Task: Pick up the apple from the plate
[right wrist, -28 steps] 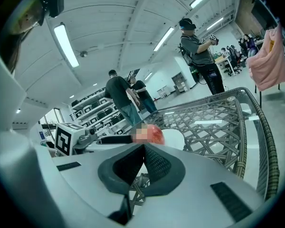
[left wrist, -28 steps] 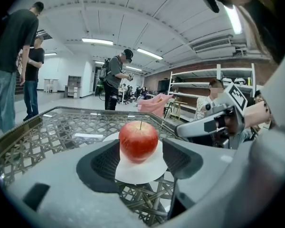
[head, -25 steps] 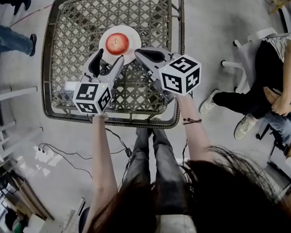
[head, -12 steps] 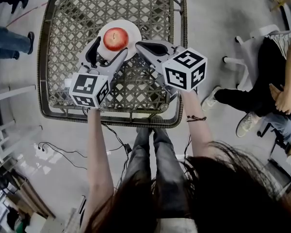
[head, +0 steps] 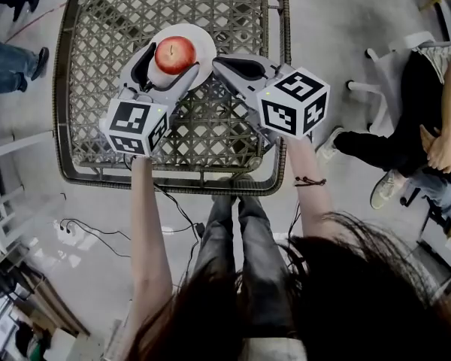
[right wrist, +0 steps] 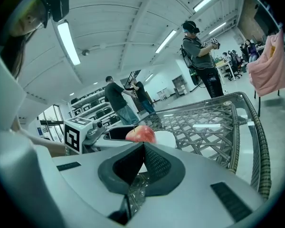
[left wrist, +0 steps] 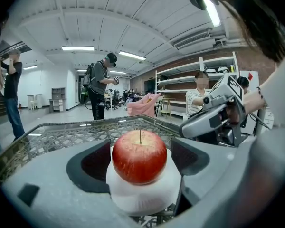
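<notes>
you had the round red apple (head: 175,54) sitting stem-up in the middle of the small white round plate (head: 204,43), which rested on the dark woven lattice table (head: 98,21), toward its far side and well away from the raised rim. your left gripper (head: 171,65) was the nearer one by far: its jaws had just been opening and stood spread wide, one on each side of the apple, which lay straight ahead along the gripper's line and between the dark pads. in the left gripper view a thin gap showed on either side of the fruit, so nothing was gripped yet and the apple's weight was on the plate alone. the apple was close to round, with no long axis to line up on, so the squeeze looked as if it could come straight across its widest part. your right gripper (head: 219,65) was clenched on nothing, its pads pressed together, and it pointed at the plate's right edge, just beside the left gripper's right jaw. that was the tight spot; to the left, beyond the plate and above it the room was open. the lower edges of the left jaws sat low by the plate's rim, so in my judgement the closing had to catch the apple only, and the lift had to go straight up so the plate stayed put.
</notes>
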The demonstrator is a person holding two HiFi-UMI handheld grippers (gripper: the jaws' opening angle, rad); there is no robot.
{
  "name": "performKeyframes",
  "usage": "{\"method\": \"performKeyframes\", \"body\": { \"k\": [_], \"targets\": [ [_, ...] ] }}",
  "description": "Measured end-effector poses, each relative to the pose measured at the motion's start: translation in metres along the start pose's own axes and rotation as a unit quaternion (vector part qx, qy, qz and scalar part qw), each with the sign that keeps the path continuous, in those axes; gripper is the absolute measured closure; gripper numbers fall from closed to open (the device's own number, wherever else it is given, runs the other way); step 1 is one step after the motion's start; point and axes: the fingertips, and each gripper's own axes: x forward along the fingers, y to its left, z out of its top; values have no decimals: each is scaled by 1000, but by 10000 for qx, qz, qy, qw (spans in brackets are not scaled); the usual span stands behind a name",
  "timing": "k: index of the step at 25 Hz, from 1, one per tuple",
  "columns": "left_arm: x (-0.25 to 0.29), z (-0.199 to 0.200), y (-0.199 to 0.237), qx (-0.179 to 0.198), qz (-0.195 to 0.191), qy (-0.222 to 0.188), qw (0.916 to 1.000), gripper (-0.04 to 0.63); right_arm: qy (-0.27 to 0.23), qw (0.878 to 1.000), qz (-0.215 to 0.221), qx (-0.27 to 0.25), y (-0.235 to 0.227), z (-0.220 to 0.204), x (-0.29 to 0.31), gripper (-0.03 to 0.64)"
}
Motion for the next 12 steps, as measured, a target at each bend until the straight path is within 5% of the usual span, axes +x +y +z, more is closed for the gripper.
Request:
{"method": "performKeyframes", "body": {
  "k": [12],
  "targets": [
    [12, -3, 1, 158, -82, 143, 9997, 202, -111, 9999, -34, 16, -2, 1, -2, 607]
  ]
}}
